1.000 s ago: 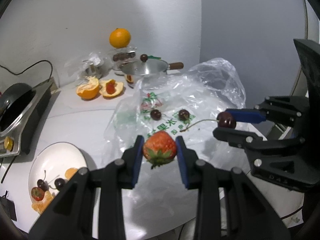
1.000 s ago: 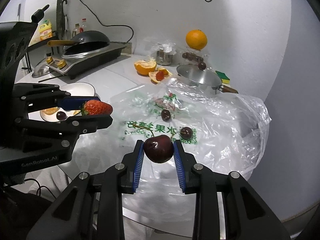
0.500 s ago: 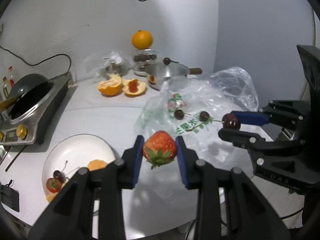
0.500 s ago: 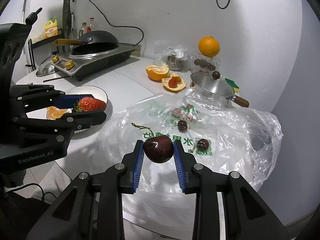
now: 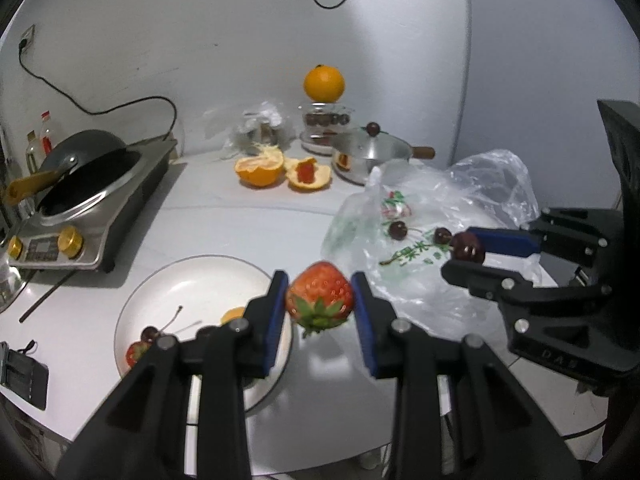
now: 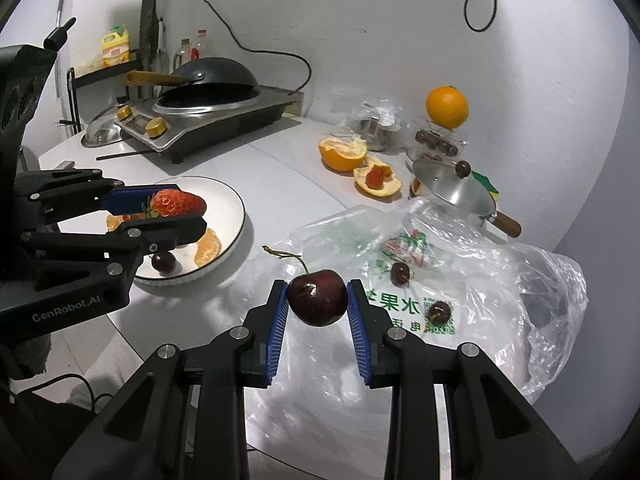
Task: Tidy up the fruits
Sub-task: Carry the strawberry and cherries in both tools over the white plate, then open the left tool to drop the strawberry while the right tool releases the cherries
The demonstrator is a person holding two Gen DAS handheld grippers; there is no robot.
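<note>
Left wrist: left gripper (image 5: 320, 300) clamped a strawberry (image 5: 320, 294) above the white plate's (image 5: 192, 280) right edge. Right wrist: right gripper (image 6: 318, 300) pinched a cherry (image 6: 318, 298) over the plastic bag (image 6: 460, 280). Mid-carry, judging; next comes lowering both onto the plate before releasing.

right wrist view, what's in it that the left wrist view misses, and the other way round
Only the right wrist view shows the yellow bottle on the rack and the steel lid beside the cooker. Only the left wrist view shows the small dark object at the counter's near edge. Both show the left gripper shut on the strawberry, the right gripper shut on the cherry, the white plate, the plastic bag and the whole orange.
</note>
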